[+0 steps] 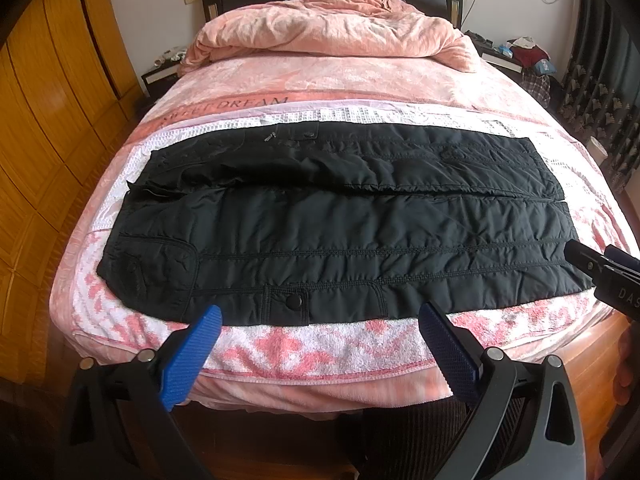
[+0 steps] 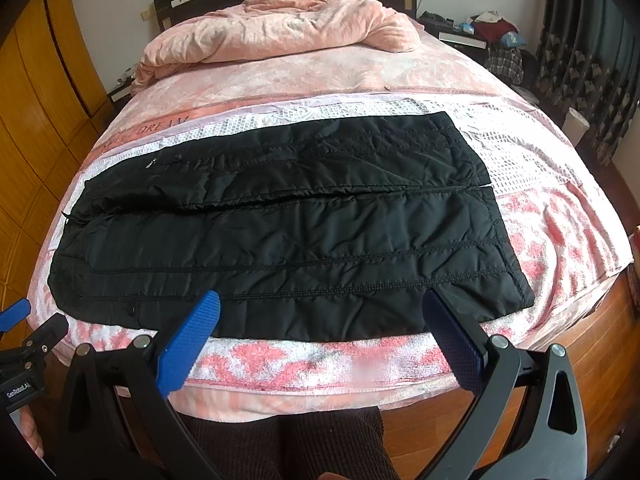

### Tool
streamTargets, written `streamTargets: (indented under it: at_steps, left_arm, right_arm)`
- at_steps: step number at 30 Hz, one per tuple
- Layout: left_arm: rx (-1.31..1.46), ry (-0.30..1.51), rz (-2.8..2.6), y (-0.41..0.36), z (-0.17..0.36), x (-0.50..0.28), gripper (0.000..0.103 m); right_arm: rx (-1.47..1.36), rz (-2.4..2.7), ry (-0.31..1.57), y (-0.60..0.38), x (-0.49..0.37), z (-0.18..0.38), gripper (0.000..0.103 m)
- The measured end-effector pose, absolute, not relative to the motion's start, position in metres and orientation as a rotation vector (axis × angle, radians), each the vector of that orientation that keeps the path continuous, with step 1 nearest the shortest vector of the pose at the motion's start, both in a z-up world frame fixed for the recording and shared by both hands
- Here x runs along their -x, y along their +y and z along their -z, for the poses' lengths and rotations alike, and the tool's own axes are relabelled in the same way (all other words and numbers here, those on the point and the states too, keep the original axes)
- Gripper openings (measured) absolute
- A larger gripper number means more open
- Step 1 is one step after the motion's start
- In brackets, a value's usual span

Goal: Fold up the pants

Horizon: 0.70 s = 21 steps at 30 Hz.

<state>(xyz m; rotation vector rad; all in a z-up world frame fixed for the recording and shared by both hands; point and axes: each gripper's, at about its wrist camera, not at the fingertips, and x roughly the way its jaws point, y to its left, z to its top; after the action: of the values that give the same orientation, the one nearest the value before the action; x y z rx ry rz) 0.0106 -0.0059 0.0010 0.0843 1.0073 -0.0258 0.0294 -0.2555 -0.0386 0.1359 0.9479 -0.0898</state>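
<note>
Black quilted pants [image 1: 340, 224] lie flat across the foot of the bed, waist at the left, leg cuffs at the right, the two legs side by side. They also show in the right wrist view [image 2: 288, 232]. My left gripper [image 1: 320, 314] is open and empty, its blue fingers just above the near edge of the pants by the snap button. My right gripper [image 2: 320, 300] is open and empty over the near leg's edge toward the cuff end. The right gripper shows in the left wrist view [image 1: 600, 268] at the right edge.
A pink and white towel [image 1: 320, 344] lies under the pants on the pink bed [image 1: 340, 80]. A bunched pink duvet [image 1: 332, 28] lies at the headboard. Wooden wardrobes [image 1: 48, 120] stand left. A cluttered nightstand [image 1: 520, 56] and dark curtains [image 1: 600, 92] are right.
</note>
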Motion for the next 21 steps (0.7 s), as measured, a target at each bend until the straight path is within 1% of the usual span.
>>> streamTargets:
  at_steps: [15, 21]
  left_arm:
    - [-0.086, 1.009, 0.025, -0.006, 0.000, -0.012, 0.099]
    - [-0.084, 1.026, 0.025, -0.006, 0.010, -0.021, 0.099]
  right_arm:
    - [-0.131, 0.094, 0.961, -0.256, -0.034, 0.046, 0.101]
    - [-0.131, 0.084, 0.961, -0.260, -0.039, 0.047, 0.101]
